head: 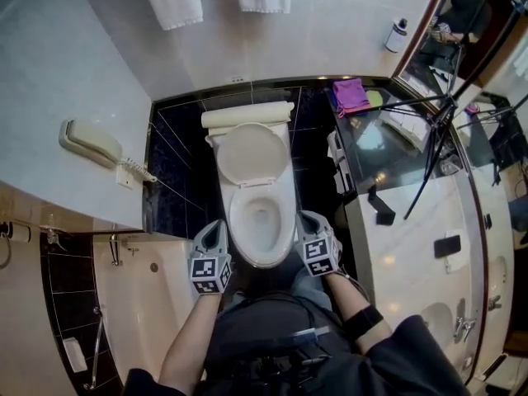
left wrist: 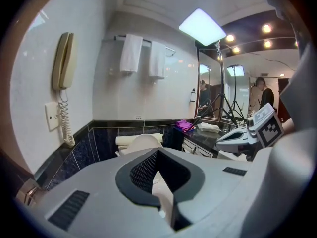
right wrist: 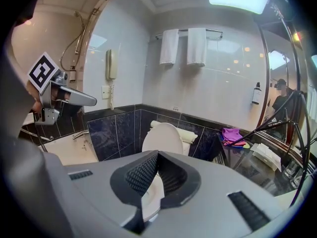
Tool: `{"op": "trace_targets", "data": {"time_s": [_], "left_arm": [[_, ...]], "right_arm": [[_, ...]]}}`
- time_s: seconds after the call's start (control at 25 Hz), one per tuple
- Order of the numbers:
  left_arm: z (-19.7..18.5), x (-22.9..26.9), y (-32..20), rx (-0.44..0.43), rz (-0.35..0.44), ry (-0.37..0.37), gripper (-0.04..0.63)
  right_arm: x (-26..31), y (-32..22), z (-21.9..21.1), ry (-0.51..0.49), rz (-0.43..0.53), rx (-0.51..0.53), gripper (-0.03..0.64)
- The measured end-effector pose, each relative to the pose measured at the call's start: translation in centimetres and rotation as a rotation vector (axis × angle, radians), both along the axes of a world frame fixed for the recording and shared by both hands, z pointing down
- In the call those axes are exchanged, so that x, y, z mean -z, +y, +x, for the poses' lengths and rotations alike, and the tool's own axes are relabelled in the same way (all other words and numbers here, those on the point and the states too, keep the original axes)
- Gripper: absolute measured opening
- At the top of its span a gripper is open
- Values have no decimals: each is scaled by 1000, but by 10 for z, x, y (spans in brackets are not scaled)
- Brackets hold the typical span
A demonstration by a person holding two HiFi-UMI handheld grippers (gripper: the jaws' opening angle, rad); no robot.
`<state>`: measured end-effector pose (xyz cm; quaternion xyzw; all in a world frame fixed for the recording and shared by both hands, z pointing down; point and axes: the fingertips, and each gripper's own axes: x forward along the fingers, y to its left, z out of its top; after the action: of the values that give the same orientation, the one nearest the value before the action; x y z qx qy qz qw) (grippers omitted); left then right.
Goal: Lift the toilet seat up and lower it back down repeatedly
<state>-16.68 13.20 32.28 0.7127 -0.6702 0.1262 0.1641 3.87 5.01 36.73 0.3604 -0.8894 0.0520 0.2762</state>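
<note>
The toilet seat (head: 237, 229) appears to lie flat on the bowl, because the upright oval behind it reads as a solid lid (head: 252, 153) leaning on the tank (head: 247, 115), with no ring in front of it. Its long axis runs from the hinge at the tank straight toward you, so the free front edge is the part nearest your body.

Your left gripper (head: 218, 226) and right gripper (head: 307, 218) flank that front edge, one on each side of the bowl. The seat lies between them, and both gripper views show it ahead and below, so neither gripper touches it. Both sets of jaws are closed tip to tip with nothing between them; the white in the gap behind the tips is only the bowl seen through it.

The two grippers are about equally near, the right perhaps slightly further forward. For a lift, I judge that either gripper must drop to the front rim and get under its edge, then swing it up and back toward the lid.

A purple cloth (head: 351, 96) lies on the tabletop (head: 388, 254) to your right, and a wall phone (head: 91, 143) hangs to your left, both well apart from the toilet.
</note>
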Motion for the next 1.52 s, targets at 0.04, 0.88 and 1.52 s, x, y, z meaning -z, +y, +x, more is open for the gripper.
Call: {"op": "trace_targets", "data": {"time_s": [0.04, 0.88, 1.52], "left_arm": [[-1, 2, 0, 5, 3, 3, -4], [-3, -4, -14, -32, 32, -73, -3], [11, -102, -17, -81, -60, -96, -3]], "right_arm": [[1, -2, 2, -3, 1, -5, 23], [-29, -28, 10, 36, -45, -62, 31], [-218, 7, 54, -26, -432, -266, 215]]}}
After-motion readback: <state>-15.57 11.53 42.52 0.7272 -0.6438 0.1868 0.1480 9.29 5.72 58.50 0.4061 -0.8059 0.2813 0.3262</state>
